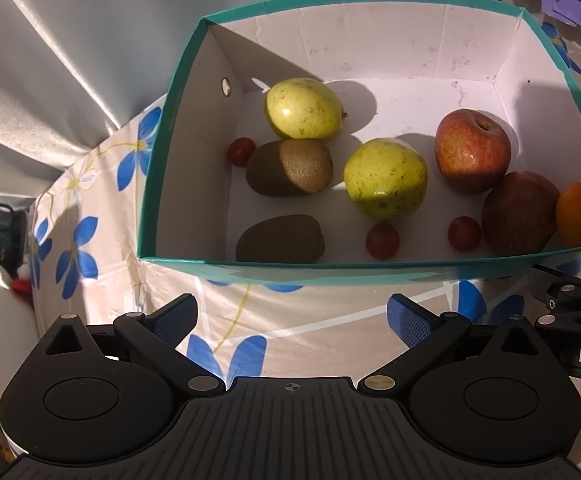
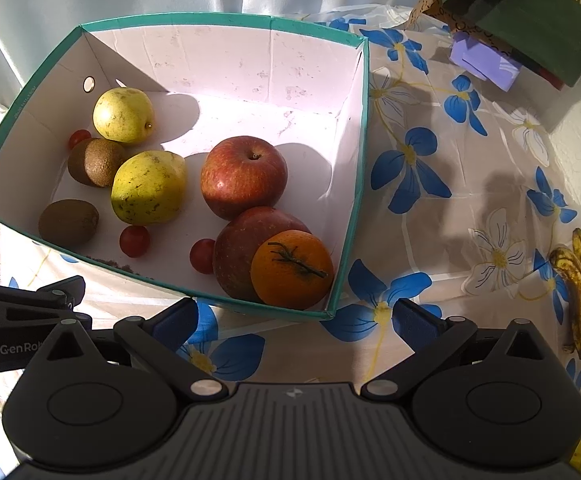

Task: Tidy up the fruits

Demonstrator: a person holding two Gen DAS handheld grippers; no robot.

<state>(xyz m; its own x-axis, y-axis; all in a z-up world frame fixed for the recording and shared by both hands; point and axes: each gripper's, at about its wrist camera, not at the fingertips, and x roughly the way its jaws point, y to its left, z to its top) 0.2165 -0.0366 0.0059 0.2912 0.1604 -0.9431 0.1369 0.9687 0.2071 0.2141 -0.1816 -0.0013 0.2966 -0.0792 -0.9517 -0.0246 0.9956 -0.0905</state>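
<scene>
Fruit lies inside a teal box (image 2: 352,184) with a white lining, set on a table (image 2: 450,216) under a cloth printed with blue flowers. At the box's left end, a small red tomato (image 2: 78,138) sits beside a kiwi (image 2: 96,162), with a yellow-green pear (image 2: 123,115) behind them and a second kiwi (image 2: 68,222) near the front wall. A second pear (image 2: 148,188) touches the first kiwi, and two more tomatoes (image 2: 134,241) lie in front of it. Further right is a red apple (image 2: 244,176), then a darker apple (image 2: 246,248) with an orange (image 2: 292,270) leaning against it in the front right corner. Outside the box, near the table's right edge, lies a bunch of spotted bananas (image 2: 580,284).

The left gripper (image 1: 290,318) hangs just short of the box's front wall, its fingers spread wide and holding nothing. The right gripper (image 2: 295,320) hangs by the front right corner, fingers likewise wide apart and empty.
</scene>
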